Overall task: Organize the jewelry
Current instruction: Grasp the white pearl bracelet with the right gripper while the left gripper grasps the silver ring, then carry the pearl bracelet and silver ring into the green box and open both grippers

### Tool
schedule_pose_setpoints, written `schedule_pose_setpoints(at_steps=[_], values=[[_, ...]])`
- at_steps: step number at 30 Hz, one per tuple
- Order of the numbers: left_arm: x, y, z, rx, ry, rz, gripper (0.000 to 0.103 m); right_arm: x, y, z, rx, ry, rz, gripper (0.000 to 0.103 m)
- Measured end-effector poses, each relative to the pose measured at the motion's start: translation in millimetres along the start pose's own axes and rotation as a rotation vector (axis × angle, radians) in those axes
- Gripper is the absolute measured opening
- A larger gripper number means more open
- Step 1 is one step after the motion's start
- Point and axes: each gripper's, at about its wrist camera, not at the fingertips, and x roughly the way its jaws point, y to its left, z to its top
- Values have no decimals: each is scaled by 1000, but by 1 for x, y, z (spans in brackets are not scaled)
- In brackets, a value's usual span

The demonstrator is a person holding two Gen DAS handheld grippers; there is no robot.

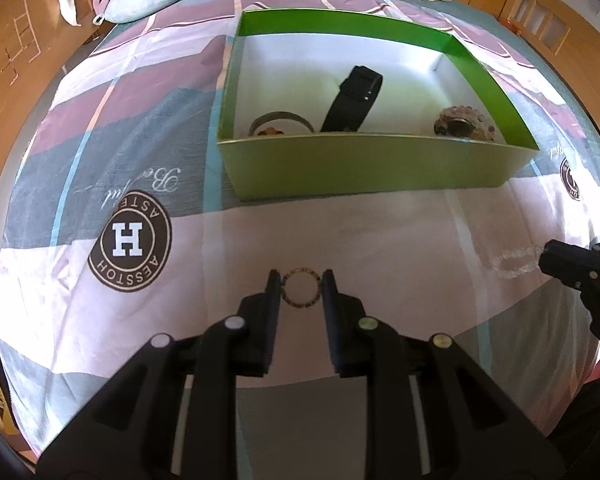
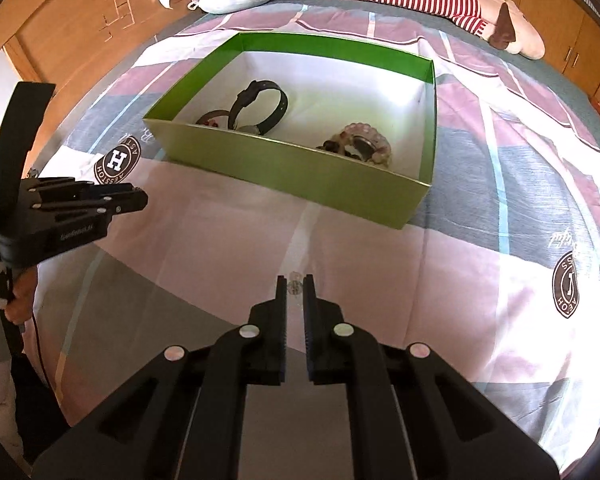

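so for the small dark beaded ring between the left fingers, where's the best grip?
Across its width, as the left gripper sits now: one finger on each outer side of the beaded ring, coming in from the near edge of the bed, opposite the green box. The hoop appears to stand facing the camera, so squeezing side to side should catch the bead band. Close gently; it looks thin.
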Motion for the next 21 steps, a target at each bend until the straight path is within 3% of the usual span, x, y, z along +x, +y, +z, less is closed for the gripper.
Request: schedule_pose_setpoints(at_steps=[7, 15, 21], values=[[-6, -7, 2, 19, -17, 1, 21, 14, 1, 0, 2, 27, -3, 7], [-38, -27, 12, 62, -84, 7, 21, -16, -3, 19, 33, -83, 43, 7], [-60, -34, 39, 71, -129, 9, 21, -43, -6, 41, 67, -194, 79, 7]])
